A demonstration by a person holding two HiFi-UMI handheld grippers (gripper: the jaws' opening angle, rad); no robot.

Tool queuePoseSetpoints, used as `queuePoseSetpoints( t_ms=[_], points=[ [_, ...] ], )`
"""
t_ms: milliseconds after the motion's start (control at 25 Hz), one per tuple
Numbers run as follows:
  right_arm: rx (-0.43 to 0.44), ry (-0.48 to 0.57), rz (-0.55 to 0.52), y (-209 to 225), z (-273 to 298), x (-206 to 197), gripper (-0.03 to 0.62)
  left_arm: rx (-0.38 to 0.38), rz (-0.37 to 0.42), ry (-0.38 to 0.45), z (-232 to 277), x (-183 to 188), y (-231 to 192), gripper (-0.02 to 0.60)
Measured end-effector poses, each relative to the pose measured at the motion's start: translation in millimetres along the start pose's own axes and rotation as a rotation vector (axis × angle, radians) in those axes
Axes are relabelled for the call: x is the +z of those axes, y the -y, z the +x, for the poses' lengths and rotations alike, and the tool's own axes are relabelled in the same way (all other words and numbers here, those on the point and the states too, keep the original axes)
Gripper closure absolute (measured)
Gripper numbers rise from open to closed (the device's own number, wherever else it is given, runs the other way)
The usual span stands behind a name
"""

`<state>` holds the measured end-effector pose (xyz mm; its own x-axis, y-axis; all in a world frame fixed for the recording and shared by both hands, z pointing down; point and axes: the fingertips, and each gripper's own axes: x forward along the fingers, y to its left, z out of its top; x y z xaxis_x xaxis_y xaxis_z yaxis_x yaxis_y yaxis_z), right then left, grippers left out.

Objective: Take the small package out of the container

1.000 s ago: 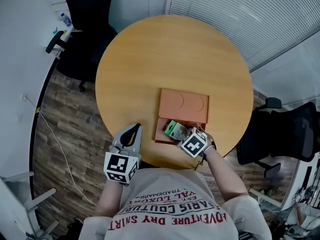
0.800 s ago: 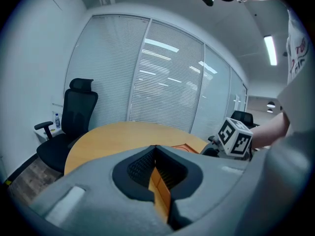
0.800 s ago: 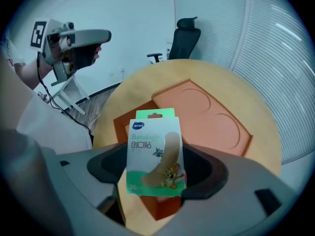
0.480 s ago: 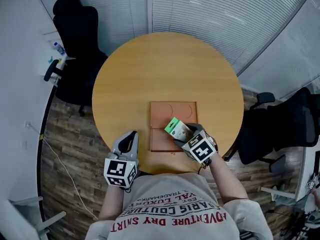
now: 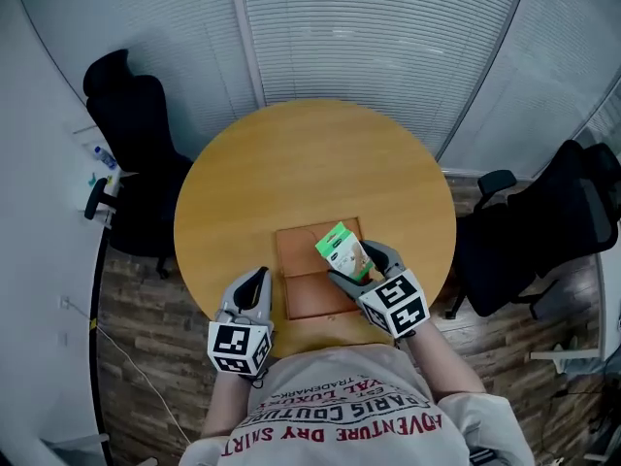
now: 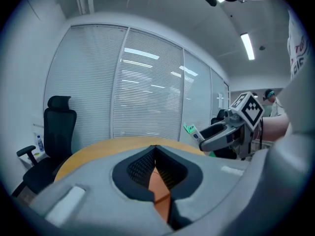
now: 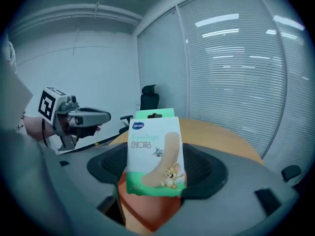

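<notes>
Fingers [image 7: 209, 171] of the right gripper [image 5: 361, 263] clamp the lower edge of the adhesive-bandage package [image 7: 155, 151]. It stands upright and is apparently held clear above the orange container [image 5: 303, 294], which lies beneath them on the round table [image 5: 291, 163]. Off to their left, the left gripper [image 5: 254, 284] has its jaws pressed together on nothing. Grip depth is unclear: a shallow pinch on thin card could let the package pivot or drop into the container.

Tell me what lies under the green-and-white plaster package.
The flat orange-brown container on the round wooden table. The green-and-white plaster package, held by the right gripper, hides part of it.
</notes>
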<state>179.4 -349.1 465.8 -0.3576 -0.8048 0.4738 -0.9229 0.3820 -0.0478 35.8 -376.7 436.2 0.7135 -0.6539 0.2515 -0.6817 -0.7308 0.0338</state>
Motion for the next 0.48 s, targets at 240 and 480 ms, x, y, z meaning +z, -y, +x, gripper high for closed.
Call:
queuePoseSetpoints(
  t_ms=[240, 480],
  points=[
    [-0.119, 0.142, 0.009, 18.8, -27.3, 21.2, 0.24, -0.044, 0.041, 0.02, 7.7, 15.7, 21.2, 0.569],
    [-0.188, 0.202, 0.017, 30.7, -36.4, 31.4, 0.24, -0.062, 0.062, 0.023, 7.7, 21.7, 28.3, 0.569]
  ],
)
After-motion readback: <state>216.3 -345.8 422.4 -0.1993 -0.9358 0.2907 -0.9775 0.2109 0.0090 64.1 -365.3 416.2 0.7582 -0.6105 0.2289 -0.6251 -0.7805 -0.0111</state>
